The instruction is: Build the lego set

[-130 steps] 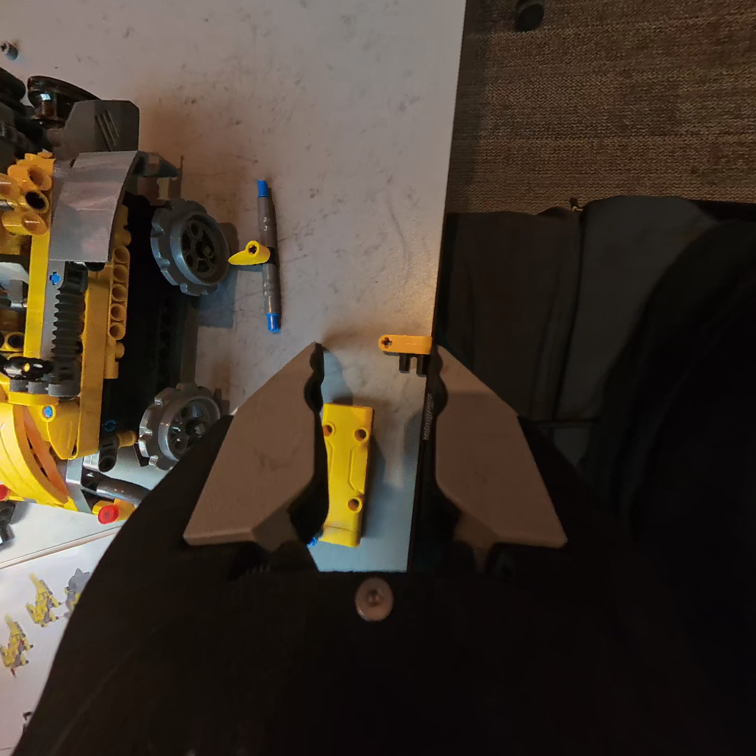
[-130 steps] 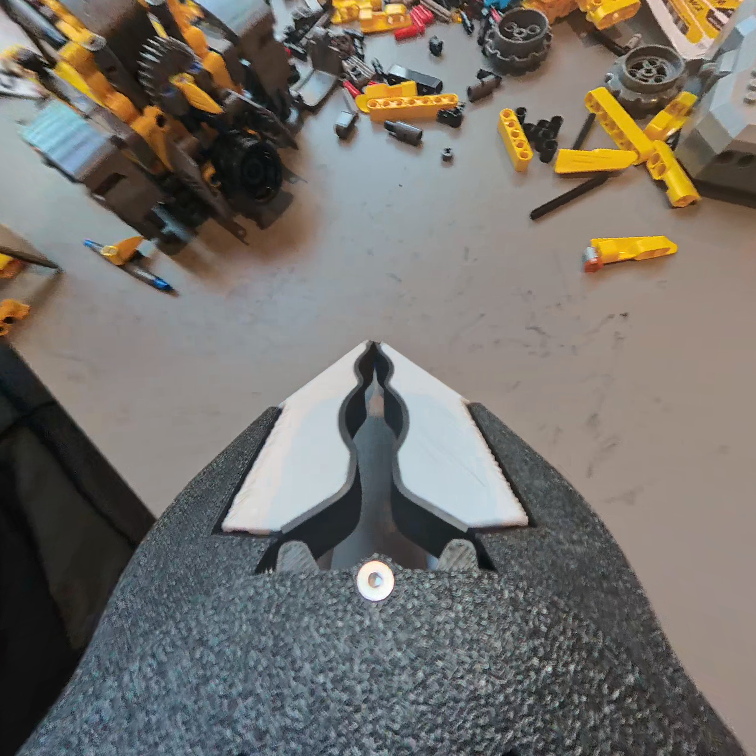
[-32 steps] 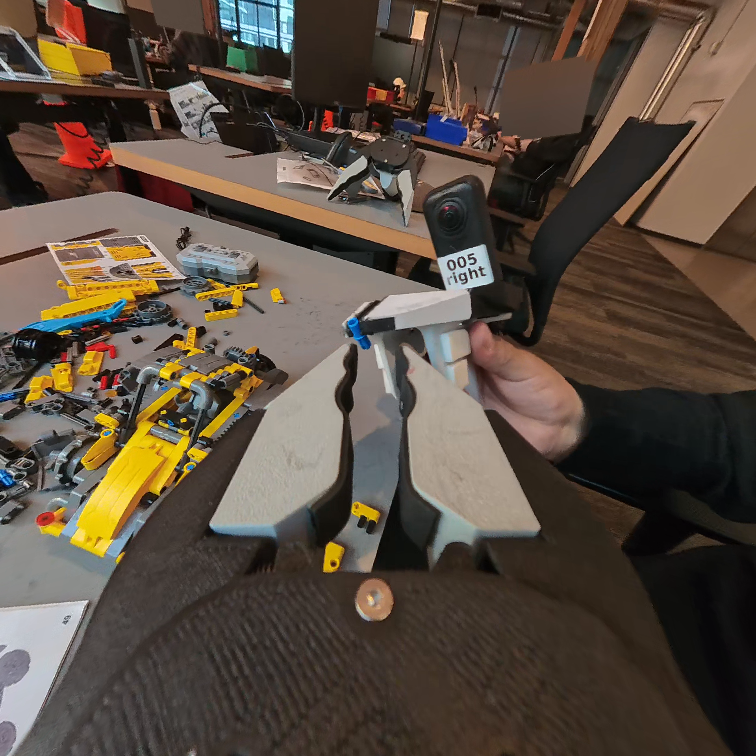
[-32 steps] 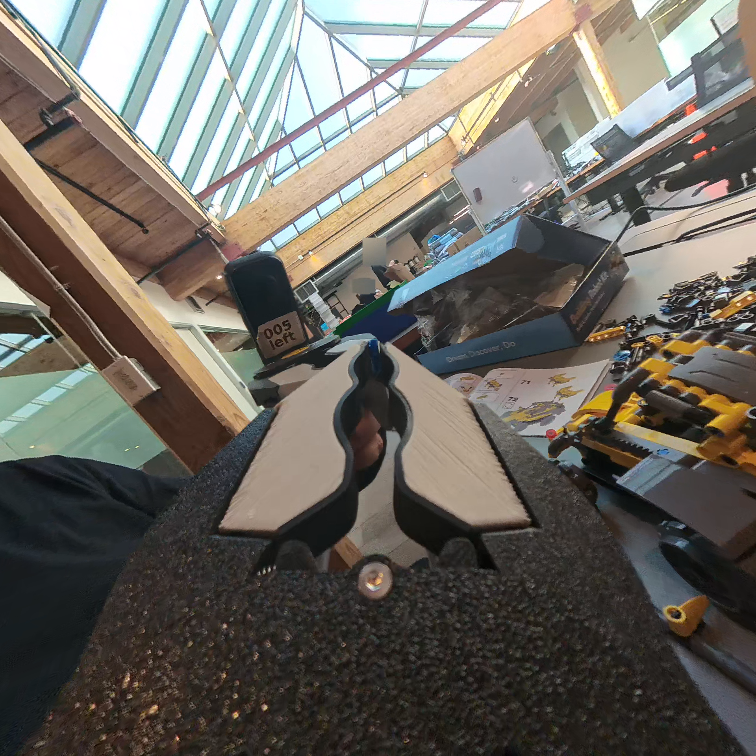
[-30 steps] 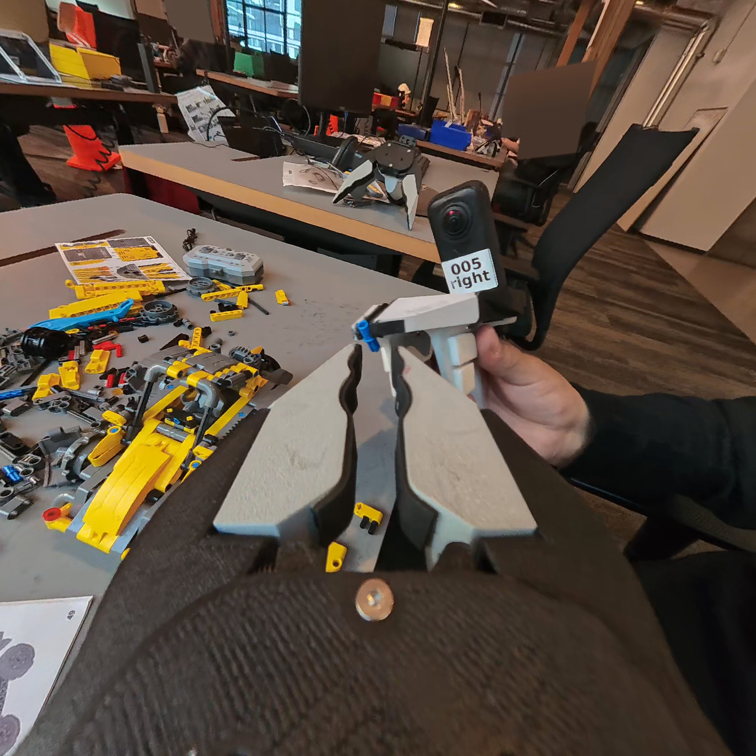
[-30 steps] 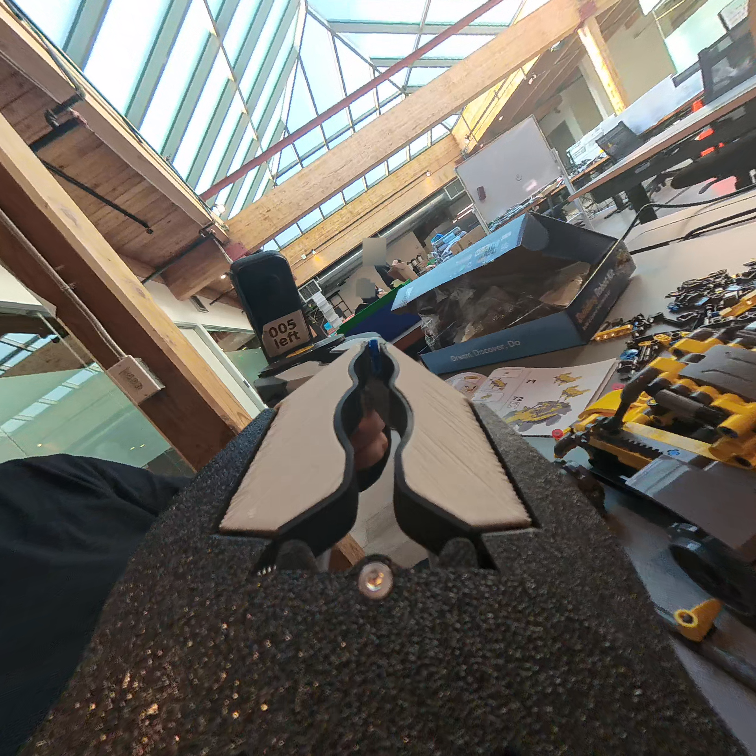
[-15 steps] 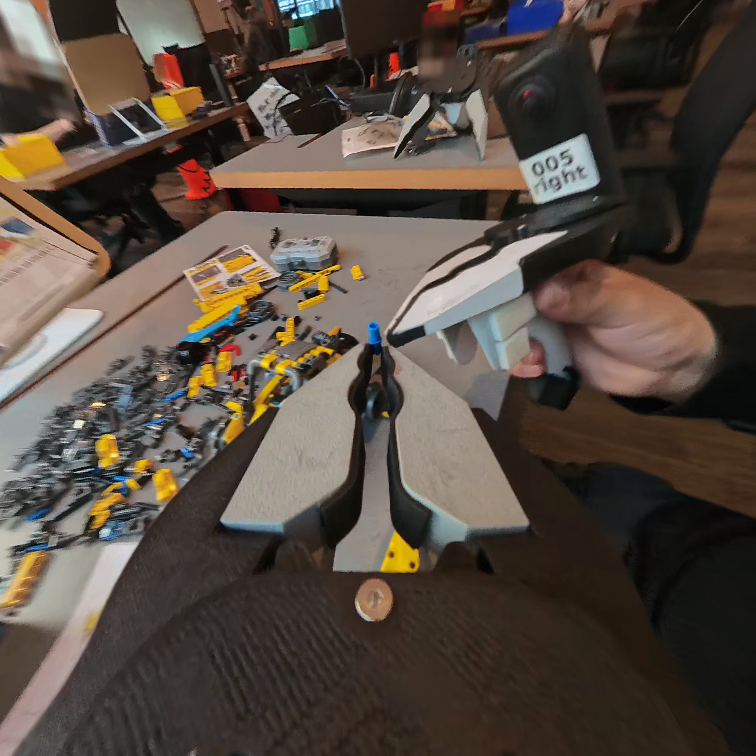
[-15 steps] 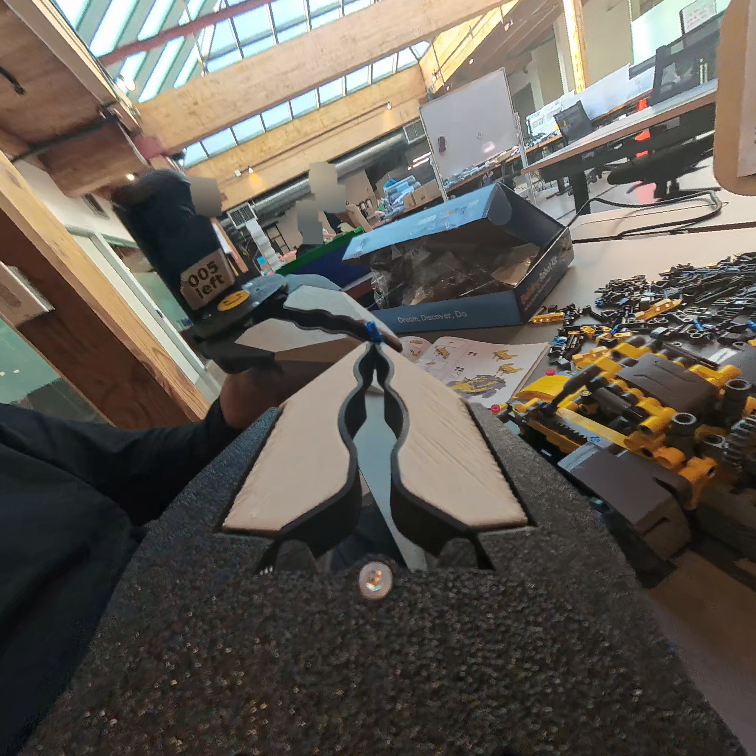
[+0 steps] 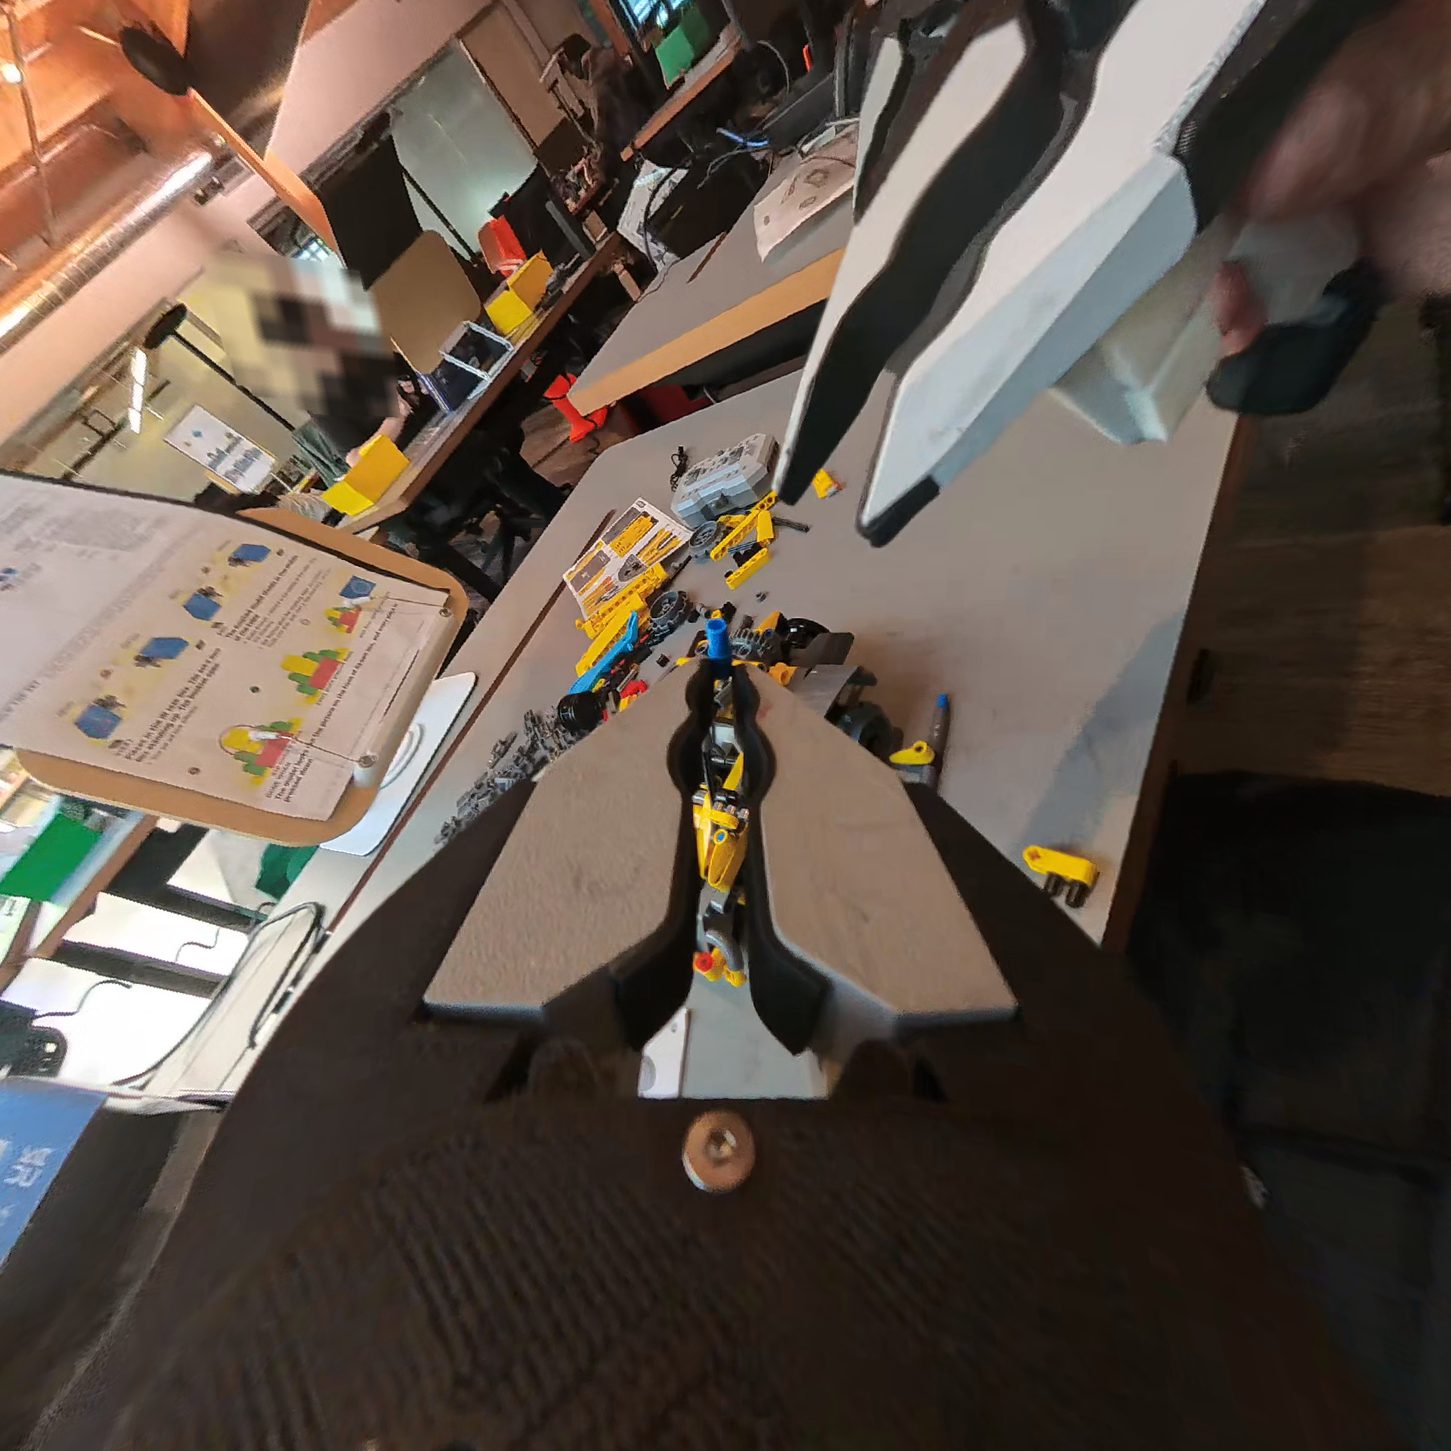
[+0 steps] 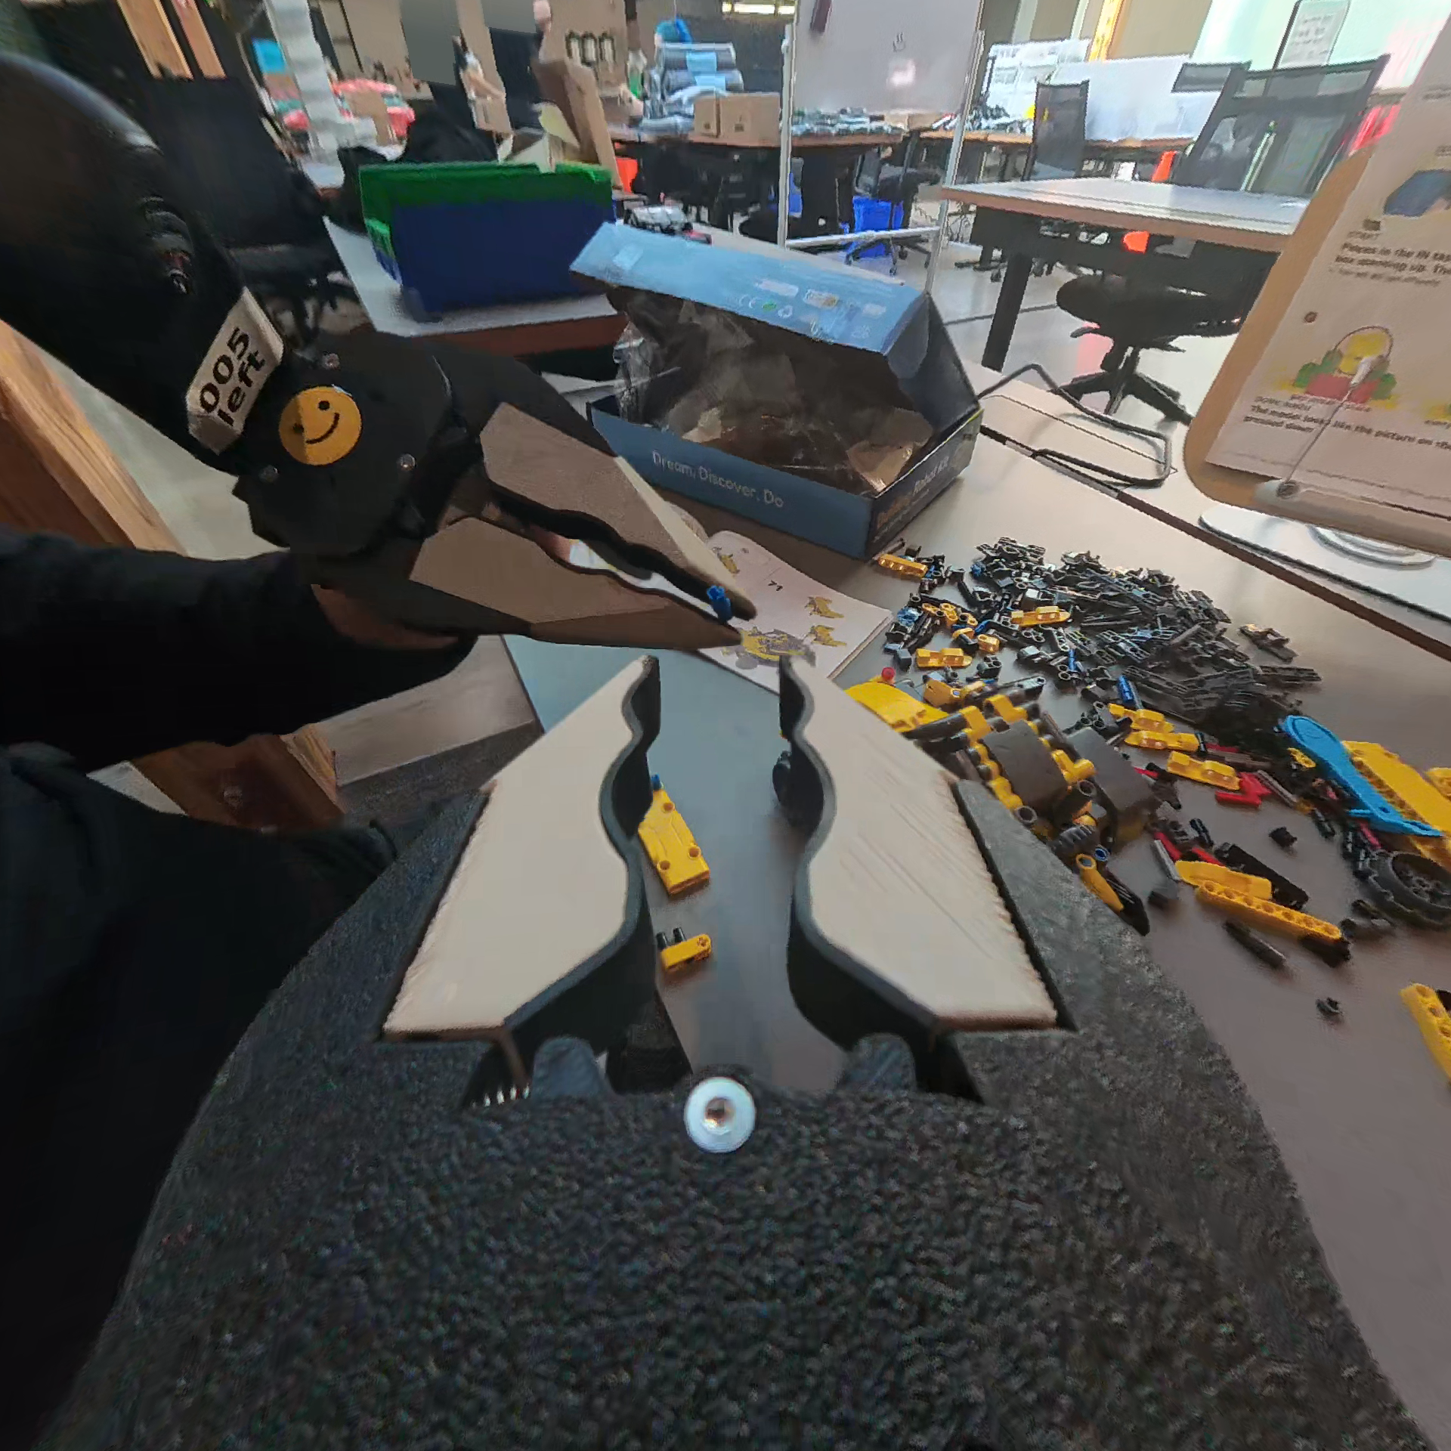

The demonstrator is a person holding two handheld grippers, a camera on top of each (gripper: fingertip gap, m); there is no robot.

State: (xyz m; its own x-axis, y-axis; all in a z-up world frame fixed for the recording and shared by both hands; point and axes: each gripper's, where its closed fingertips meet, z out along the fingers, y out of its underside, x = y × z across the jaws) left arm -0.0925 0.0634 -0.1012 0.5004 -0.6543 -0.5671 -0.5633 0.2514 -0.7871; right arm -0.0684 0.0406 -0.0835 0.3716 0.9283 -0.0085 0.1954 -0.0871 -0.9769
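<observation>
My left gripper is shut on a small blue pin that sticks out past its tips. It is held in the air above the table. From the right wrist view the left gripper shows at the left with the blue pin in its tips. My right gripper is open and empty, just below and apart from the left one's tips. It also shows in the left wrist view, at the upper right. A yellow panel and a small yellow connector lie on the table below.
A yellow and grey model vehicle stands on the table beside a pile of loose parts. A grey axle with blue ends lies near it. A blue box, a booklet and an instruction board on a stand stand farther off. My hands' fingertips stand some 4 cm from each other. The yellow panel is about equally far from each gripper, around 15 cm. Both grippers' tips are roughly 15 cm from the small yellow connector. The left camera catches it too, in the left wrist view.
The right gripper, shut on the blue pin a second ago, has opened and drawn back. The left gripper has shut on the pin. Both views have swung down toward the table.
</observation>
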